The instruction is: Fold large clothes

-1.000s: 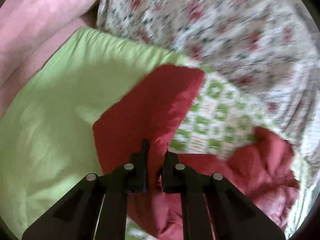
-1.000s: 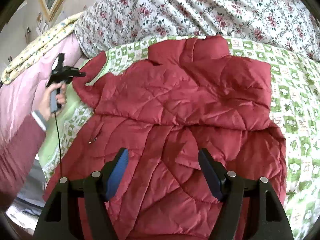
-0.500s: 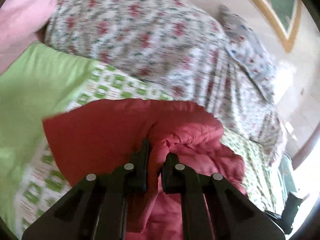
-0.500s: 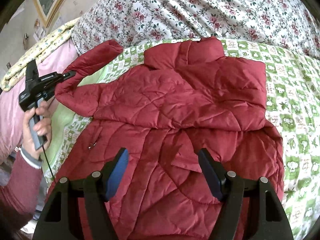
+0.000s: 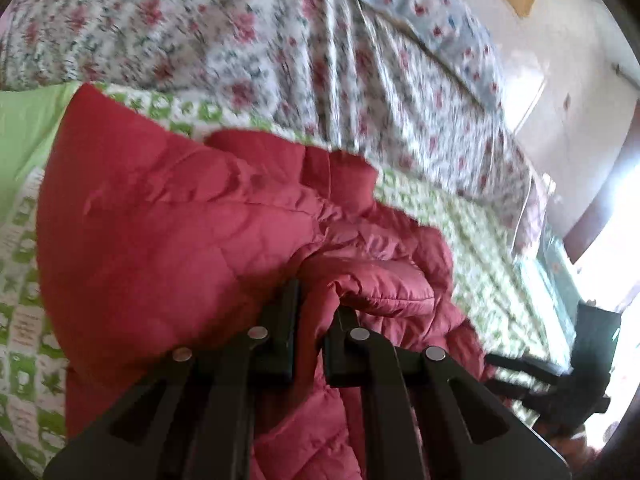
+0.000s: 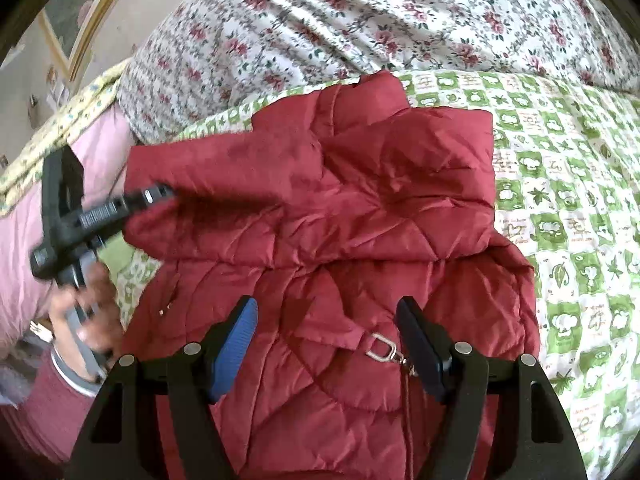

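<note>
Carried across since before, the sleeve (image 6: 224, 168) now overlies the red jacket (image 6: 360, 240), left gripper (image 5: 312, 304) clamped on it (right gripper (image 6: 326, 324) hovers agape, empty).

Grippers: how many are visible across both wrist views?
2. The left gripper is shut on the red jacket's sleeve at the bed's left side; the right gripper hangs open over the jacket's lower part, holding nothing.

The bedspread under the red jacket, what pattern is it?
White and green checks with little leaf motifs on the bedspread, clearest in the right wrist view.
</note>
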`<state>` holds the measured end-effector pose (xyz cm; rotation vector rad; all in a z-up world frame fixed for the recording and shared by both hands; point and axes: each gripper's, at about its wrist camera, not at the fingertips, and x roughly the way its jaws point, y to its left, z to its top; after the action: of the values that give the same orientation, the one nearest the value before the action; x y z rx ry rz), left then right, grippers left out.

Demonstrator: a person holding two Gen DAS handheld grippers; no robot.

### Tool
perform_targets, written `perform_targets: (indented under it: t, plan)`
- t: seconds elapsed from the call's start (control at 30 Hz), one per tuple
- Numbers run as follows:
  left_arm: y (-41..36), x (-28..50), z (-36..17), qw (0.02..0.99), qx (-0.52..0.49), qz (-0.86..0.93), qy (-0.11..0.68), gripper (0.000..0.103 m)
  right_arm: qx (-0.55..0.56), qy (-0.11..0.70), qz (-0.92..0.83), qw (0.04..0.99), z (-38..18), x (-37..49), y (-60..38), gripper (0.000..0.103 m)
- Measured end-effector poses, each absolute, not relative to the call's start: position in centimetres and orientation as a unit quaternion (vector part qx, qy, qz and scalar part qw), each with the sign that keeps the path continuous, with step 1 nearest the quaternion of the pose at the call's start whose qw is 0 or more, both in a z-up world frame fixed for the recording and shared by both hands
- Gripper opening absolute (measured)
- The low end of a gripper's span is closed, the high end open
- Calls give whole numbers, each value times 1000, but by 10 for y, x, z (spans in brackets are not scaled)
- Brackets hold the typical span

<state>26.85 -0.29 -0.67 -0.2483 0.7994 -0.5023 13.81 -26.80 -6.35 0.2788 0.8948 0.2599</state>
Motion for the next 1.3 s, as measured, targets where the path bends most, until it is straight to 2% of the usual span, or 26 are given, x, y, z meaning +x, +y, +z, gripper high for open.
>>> perform_targets:
  t: [0.23,0.37,0.53,0.57,0.6,0.63,0.67,0.8,0.93,0.97,1.03,1.07,1.1,1.3]
  plan:
    - [-22,268,-27,878,-87,-233,410,7,210,423,154,868,-70,181,-279,73]
    - [-24,268,-30,880,-80,-227,409,7,240,425,169,856,-77,219,-272,68]
    - [-26,271,-32,877,-77,-225,417,8,283,458,163,827,-109,268,-269,68]
    - [-26,272,-32,874,-77,-226,423,8,296,464,167,818,-117,273,-270,62]
    - [-26,273,-33,872,-76,-227,427,9,307,468,172,811,-124,277,-269,41]
    - [-25,273,-33,869,-76,-228,432,10,317,471,180,803,-128,280,-268,31]
    - [-25,274,-33,865,-77,-230,439,11,328,471,185,798,-132,280,-267,25]
    - [-16,270,-32,848,-90,-255,456,12,322,452,182,812,-122,274,-270,10]
    - [-14,258,-30,837,-82,-279,463,15,298,425,166,839,-98,264,-277,5]
    - [-14,256,-29,835,-82,-283,465,19,291,420,161,844,-92,263,-278,4]
    - [-13,251,-27,834,-78,-286,466,45,269,407,137,862,-79,256,-282,4]
    - [-12,249,-25,836,-74,-283,463,66,260,397,123,872,-72,251,-288,4]
    - [-11,248,-23,841,-70,-277,459,73,258,387,114,878,-67,248,-295,4]
    - [13,257,-1,872,-89,-250,411,73,242,365,63,897,-53,231,-332,3]
